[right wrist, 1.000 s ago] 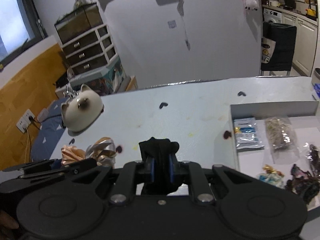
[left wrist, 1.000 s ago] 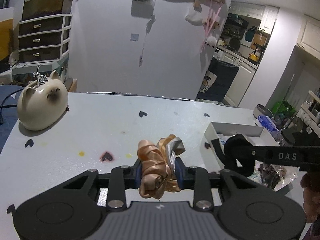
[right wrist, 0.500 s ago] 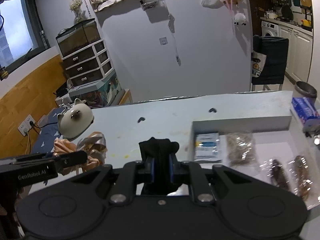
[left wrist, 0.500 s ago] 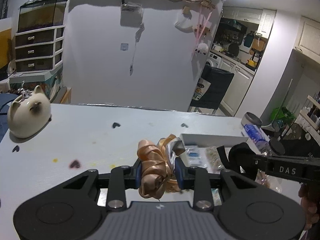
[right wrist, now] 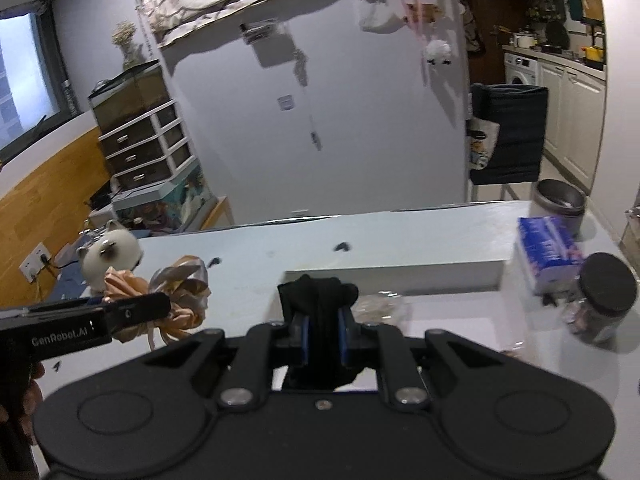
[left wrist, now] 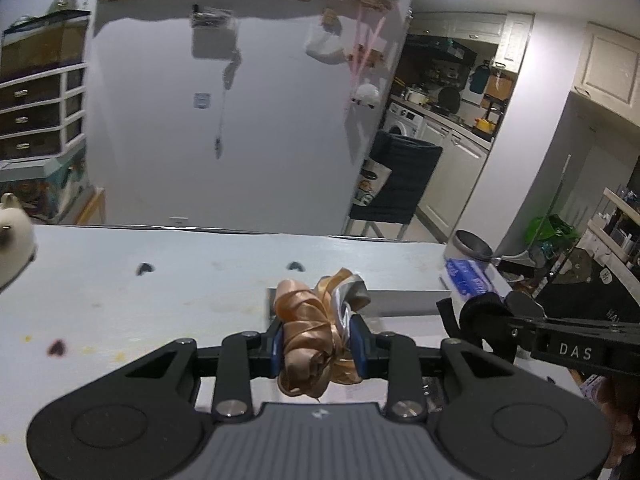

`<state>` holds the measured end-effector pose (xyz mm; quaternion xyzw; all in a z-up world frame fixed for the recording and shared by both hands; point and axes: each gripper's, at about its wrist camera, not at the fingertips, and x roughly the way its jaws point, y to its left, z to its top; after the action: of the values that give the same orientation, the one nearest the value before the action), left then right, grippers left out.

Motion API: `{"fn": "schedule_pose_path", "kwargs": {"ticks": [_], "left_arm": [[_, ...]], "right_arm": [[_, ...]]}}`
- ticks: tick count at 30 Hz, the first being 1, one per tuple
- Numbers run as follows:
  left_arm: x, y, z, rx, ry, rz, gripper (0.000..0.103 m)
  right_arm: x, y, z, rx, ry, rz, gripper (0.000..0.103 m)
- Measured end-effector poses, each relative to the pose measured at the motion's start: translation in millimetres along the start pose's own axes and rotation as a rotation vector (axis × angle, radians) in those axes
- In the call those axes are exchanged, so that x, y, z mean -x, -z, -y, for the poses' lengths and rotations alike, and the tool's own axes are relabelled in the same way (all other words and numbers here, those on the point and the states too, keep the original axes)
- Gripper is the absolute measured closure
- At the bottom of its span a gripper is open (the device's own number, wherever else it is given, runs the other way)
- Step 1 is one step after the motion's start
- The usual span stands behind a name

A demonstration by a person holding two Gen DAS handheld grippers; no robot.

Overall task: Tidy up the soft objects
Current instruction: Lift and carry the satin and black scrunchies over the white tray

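Peach-and-silver ribbon bundle (left wrist: 316, 336) is sitting pinched between the blue-padded fingers of the left gripper (left wrist: 318, 346), loops spilling above and below the pads, held up off the pale surface (left wrist: 160, 300). From the right wrist view the same bundle (right wrist: 176, 304) is showing at the tip of the left gripper (right wrist: 160, 308), hanging above the surface, just in front of the cat-shaped ceramic figure (right wrist: 110, 260) as seen from this angle. Black fabric piece (right wrist: 320, 320) is being squeezed between the fingers of the right gripper (right wrist: 322, 334), bunching above the pads and drooping below them; in the left wrist view it is showing as a dark rounded wad (left wrist: 482, 312) at the end of the right gripper (left wrist: 492, 322). Both loads are hovering at the near side of the white tray (right wrist: 400, 276), whose far wall is standing up behind them; a clear packet (right wrist: 382, 306) is lying inside the tray, just right of the black fabric. Beyond the tray's right end, a blue-and-white tissue pack (right wrist: 546, 252) is resting on the surface, with a dark-lidded jar (right wrist: 600, 300) just beside it, nearer the camera. A grey bin (right wrist: 558, 204) is standing on the floor past the surface edge. The cat figure (left wrist: 12, 244) is poking in at the far left edge of the left wrist view. Small dark heart marks (left wrist: 296, 266) are dotting the surface.
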<state>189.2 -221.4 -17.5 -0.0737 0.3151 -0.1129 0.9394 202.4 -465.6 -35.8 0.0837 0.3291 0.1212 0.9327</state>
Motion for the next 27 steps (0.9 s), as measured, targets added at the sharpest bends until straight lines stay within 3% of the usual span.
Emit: {"fn": "schedule_pose_path", "kwargs": {"ticks": [8,14,27], "left_arm": [[-54.0,-9.6,52.1,-0.013,0.059,-0.037,0.07],[-107.3,-14.8,77.7,0.052,0.129,-0.081,0.069],[-232.9,9.7,120.9,0.22,0.238,-0.291,0.069]], "right_arm": [[-6.7,-11.6,68.7,-0.044,0.062,-0.004,0.088],[-24.5,-18.6,110.7,-0.066,0.101,-0.022,0.088],[-61.2,-28.1,174.4,-0.117,0.152,-0.061,0.088]]}}
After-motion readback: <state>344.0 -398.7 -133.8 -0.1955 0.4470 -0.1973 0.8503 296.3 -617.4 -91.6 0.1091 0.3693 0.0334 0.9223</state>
